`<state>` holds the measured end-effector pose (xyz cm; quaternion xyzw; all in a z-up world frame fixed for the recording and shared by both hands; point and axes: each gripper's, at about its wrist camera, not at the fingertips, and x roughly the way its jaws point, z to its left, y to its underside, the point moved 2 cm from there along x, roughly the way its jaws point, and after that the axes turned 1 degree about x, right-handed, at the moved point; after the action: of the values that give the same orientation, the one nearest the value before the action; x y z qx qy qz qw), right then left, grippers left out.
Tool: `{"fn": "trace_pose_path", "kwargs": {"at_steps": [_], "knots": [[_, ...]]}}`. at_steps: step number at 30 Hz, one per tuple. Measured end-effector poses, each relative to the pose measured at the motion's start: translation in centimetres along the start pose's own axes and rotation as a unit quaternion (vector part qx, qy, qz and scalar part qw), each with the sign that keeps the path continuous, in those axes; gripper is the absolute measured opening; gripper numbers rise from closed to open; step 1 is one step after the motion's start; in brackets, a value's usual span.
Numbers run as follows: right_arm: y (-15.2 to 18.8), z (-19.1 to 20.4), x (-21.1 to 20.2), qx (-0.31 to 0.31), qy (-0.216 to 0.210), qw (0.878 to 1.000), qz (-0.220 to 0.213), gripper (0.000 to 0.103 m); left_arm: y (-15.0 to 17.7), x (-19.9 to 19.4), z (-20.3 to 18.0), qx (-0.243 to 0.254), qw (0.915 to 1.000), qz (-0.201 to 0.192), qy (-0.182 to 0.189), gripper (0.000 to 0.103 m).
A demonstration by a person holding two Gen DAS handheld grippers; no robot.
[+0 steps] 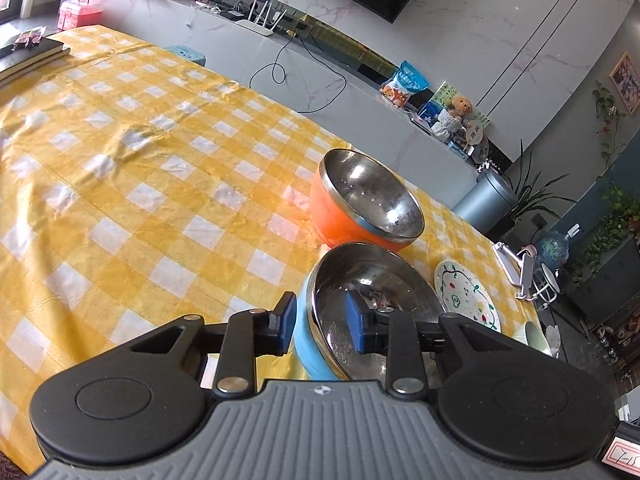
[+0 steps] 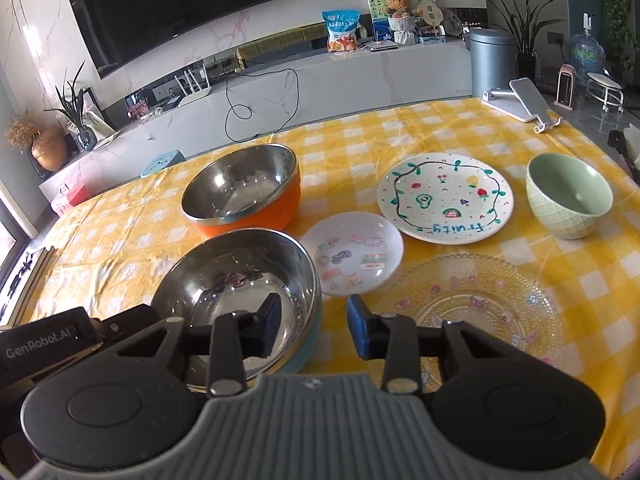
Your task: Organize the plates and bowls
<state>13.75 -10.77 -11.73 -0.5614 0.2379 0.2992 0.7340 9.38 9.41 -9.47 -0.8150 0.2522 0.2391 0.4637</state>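
The blue bowl, steel-lined and upright with its mouth facing up, sits at the near edge of the table, which is covered in a yellow-and-white check cloth. Both grippers straddle its rim. The left gripper has one pad outside the blue wall and the other inside the steel; its jaws are narrow about the rim, but whether the pads press on it I cannot tell. The right gripper has one pad inside the bowl and the other outside over the cloth, with a visible gap to the rim, so it holds nothing. The body of the left gripper, seen in the right wrist view, reads "GenRobot.AI". Just behind the blue bowl stands the orange bowl, also steel-lined and upright. Beside them lies a small white plate with stickers, then a larger plate lettered "Fruity", the word upside down from this side. A glass plate lies nearest, and a green bowl stands upright at the far right. A phone stand sits at the table's far edge.
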Motion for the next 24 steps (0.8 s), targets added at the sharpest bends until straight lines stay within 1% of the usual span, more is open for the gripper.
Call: {"fn": "trace_pose_path", "kwargs": {"at_steps": [2, 5, 6, 8, 9, 15, 19, 24], "knots": [[-0.1, 0.2, 0.6, -0.004, 0.003, 1.000, 0.001, 0.024, 0.0, 0.7, 0.0, 0.001, 1.0000, 0.006, -0.005, 0.028], [-0.1, 0.2, 1.4, -0.006, 0.001, 1.000, 0.008, 0.019, 0.1, 1.5, 0.1, 0.000, 0.9999, 0.015, -0.003, 0.020], [-0.1, 0.2, 1.5, -0.005, 0.001, 1.000, 0.010, 0.018, 0.2, 1.6, 0.1, 0.001, 0.9999, 0.014, -0.005, 0.019], [-0.1, 0.2, 1.9, -0.004, 0.001, 1.000, 0.014, 0.012, 0.2, 1.7, 0.0, 0.006, 0.9999, 0.013, -0.009, 0.015], [0.0, 0.2, 2.0, -0.005, 0.004, 1.000, 0.015, 0.011, 0.2, 1.7, 0.0, 0.008, 0.9998, 0.013, -0.010, 0.015], [-0.1, 0.3, 1.4, -0.007, 0.001, 1.000, 0.013, 0.009, -0.1, 0.8, -0.1, 0.015, 0.9997, 0.013, -0.011, 0.013], [-0.1, 0.5, -0.3, -0.008, -0.007, 1.000, 0.011, 0.009, -0.2, -1.0, 0.0, 0.008, 0.9998, 0.016, -0.004, 0.013], [0.7, 0.7, -2.7, -0.003, -0.025, 0.999, 0.023, 0.009, 0.1, -3.6, 0.0, 0.016, 0.9995, 0.026, -0.011, 0.013]]}}
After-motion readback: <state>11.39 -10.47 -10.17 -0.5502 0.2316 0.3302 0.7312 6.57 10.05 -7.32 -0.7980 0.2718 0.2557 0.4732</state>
